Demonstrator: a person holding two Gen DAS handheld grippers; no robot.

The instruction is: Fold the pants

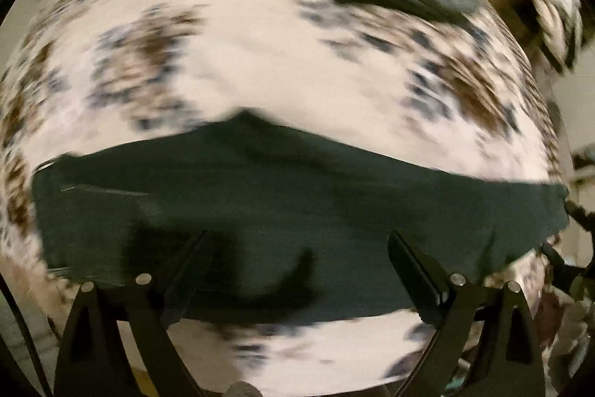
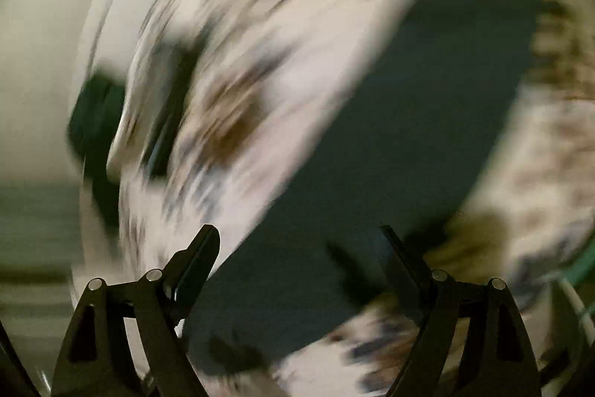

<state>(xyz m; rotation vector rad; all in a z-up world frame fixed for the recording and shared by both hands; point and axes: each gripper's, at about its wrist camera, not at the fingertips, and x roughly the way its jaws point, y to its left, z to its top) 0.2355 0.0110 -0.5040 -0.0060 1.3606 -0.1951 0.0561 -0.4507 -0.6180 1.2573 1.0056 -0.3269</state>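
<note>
Dark green pants (image 1: 297, 211) spread in a wide band across the floral bedsheet (image 1: 260, 62), right under the left gripper (image 1: 297, 240), fingers wide and empty, and slanting beneath the right gripper (image 2: 301, 240), equally agape, all blurred.

Motion-blurred pants (image 2: 409, 136) and patterned bedcover (image 2: 230, 92) throughout.

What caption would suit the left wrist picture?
Open left gripper poised above dark green pants lying on a floral bedspread, motion-blurred.
</note>
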